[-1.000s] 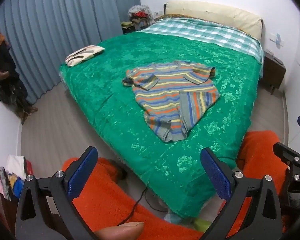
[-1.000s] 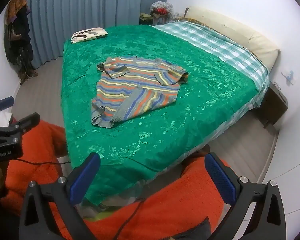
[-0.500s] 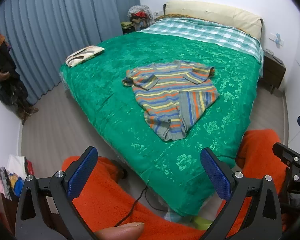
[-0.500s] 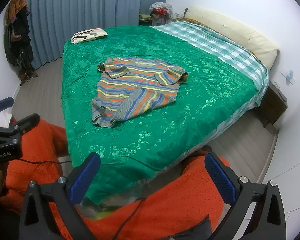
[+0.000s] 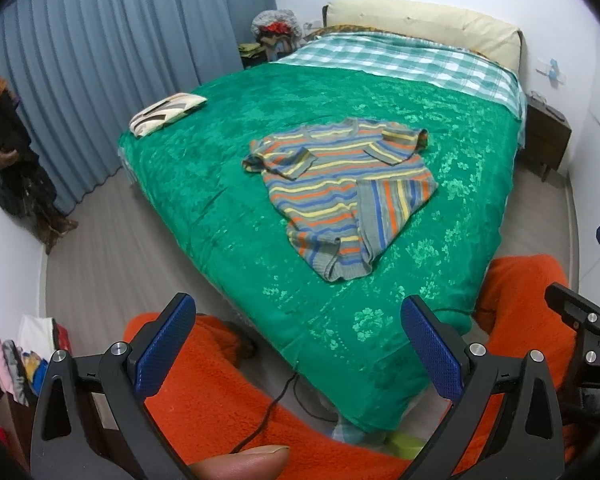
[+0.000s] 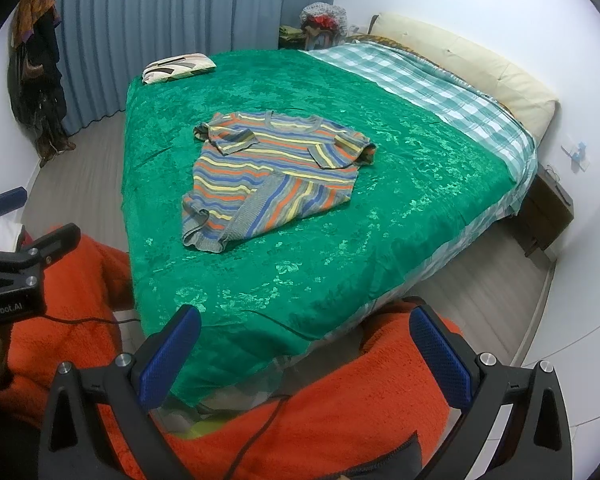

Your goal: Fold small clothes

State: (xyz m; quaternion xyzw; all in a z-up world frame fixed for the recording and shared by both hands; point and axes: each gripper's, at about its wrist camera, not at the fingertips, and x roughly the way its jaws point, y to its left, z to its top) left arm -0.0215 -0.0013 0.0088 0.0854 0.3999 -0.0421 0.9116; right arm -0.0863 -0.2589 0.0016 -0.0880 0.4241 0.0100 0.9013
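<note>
Change from earlier frames: none of note; both tools remain low near the bed's foot corner, the shirt unmoved.

Left tool [image 5: 296, 348]: fingers spread wide, holding nothing, touching nothing, above orange-clad legs [image 5: 228, 392].

Right tool [image 6: 304, 356]: fingers spread wide, empty, likewise clear of the bed [image 6: 380, 240].

Shirt [image 6: 272, 168]: striped, lying mid-bed on the green cover, both sleeves folded inward, one lower corner turned over.

Folded cloth [image 6: 178, 67]: at the bed's far corner, well apart from the shirt.

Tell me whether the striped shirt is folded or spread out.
Partly folded: striped shirt has both sleeves and one bottom corner turned in, lying on the green bedspread.
</note>
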